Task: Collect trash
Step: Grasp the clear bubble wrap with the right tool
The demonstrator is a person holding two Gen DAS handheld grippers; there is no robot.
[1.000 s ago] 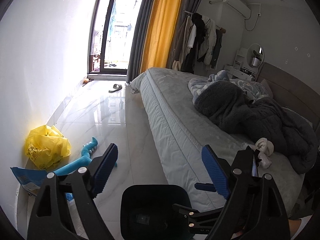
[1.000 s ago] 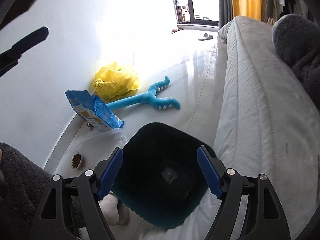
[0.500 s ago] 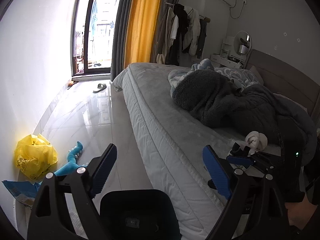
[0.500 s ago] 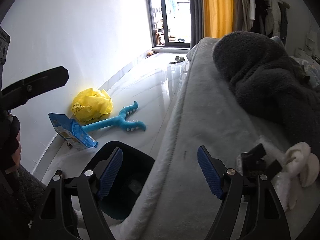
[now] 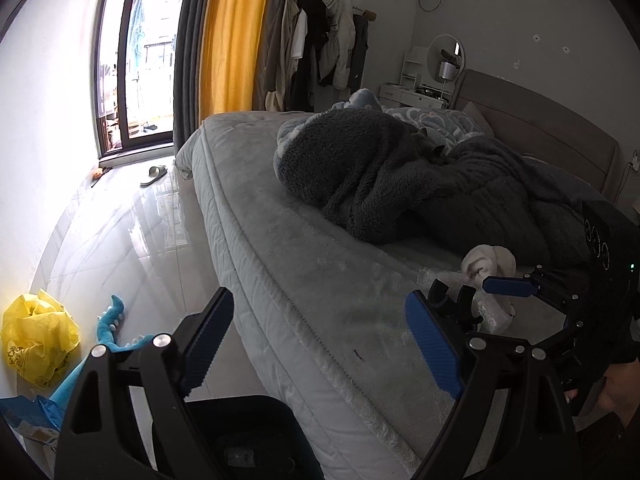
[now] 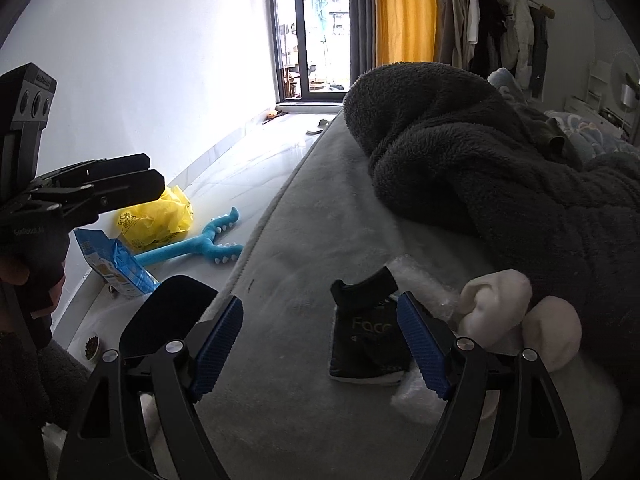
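A black packet (image 6: 366, 344) lies on the bed on clear crinkled plastic (image 6: 420, 390), next to white balled socks (image 6: 496, 304). My right gripper (image 6: 320, 344) is open above the bed, the packet just inside its right finger. My left gripper (image 5: 320, 340) is open and empty over the bed's edge. A black trash bin (image 5: 240, 436) stands on the floor below it, also in the right wrist view (image 6: 168, 312). The socks (image 5: 488, 260) and my right gripper (image 5: 516, 286) show in the left wrist view.
A grey bed (image 5: 300, 240) carries a dark fleece blanket (image 5: 420, 184). On the floor by the wall lie a yellow bag (image 6: 160, 216), a blue packet (image 6: 112, 264), a blue plush toy (image 6: 200, 240) and a small bowl of pellets (image 6: 91, 346).
Both grippers rose and swung right from above the bin towards the bed. My right gripper has come over the black packet beside the socks. Both stay open.
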